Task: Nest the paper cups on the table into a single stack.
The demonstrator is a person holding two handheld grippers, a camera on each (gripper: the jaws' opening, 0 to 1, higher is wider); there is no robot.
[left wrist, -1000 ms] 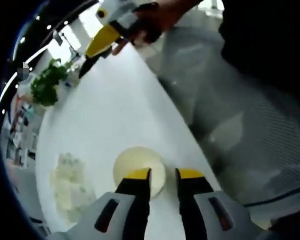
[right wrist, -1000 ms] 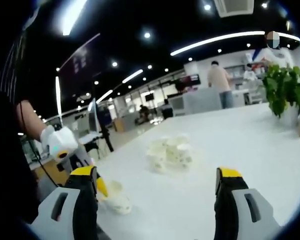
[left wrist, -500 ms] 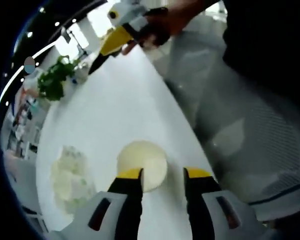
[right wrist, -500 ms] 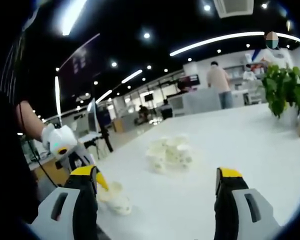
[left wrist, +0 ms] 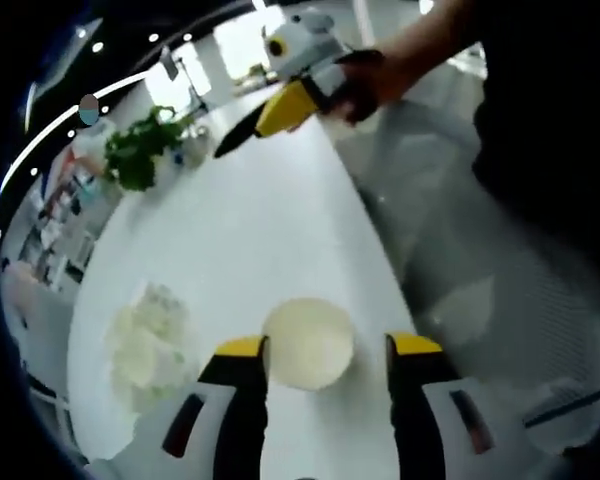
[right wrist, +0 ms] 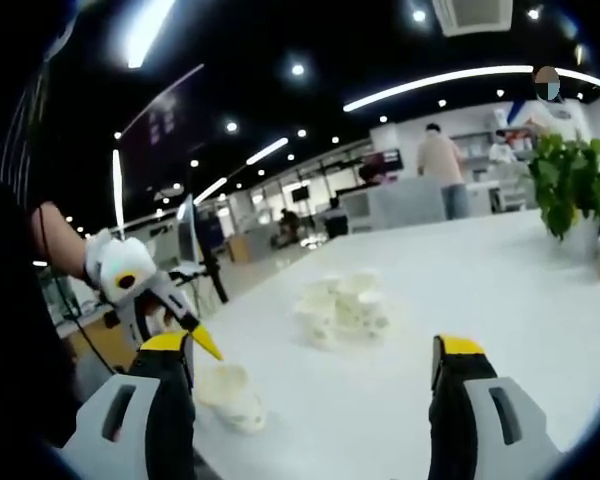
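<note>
I see a large open hall with ceiling lights and a long white table [right wrist: 500, 300] in front of me. A plant [right wrist: 578, 185] stands at the far right of the table in the right gripper view, and a person [right wrist: 440, 160] stands far behind it.

My left gripper [left wrist: 327, 358] has its jaws wide apart, holding nothing. A single cup [left wrist: 308, 342] lies between the two yellow tips, its round pale mouth facing the camera; I cannot tell if a tip touches it. The cup is near the table edge. To the left of it in this view, well apart, lies a pile of cups [left wrist: 145, 335], blurred. At the top of the same view the right gripper [left wrist: 242, 135] hangs over the far part of the table, held by a hand [left wrist: 365, 85], near the plant [left wrist: 140, 150].

My right gripper [right wrist: 315, 365] is also wide open and empty, hovering over the table. In its view the pile [right wrist: 345, 305] sits in the middle of the table, straight ahead. The single cup [right wrist: 232, 395] lies on its side at lower left, and the left gripper [right wrist: 180, 318] points its yellow tip down just above it, not clearly touching.
</note>
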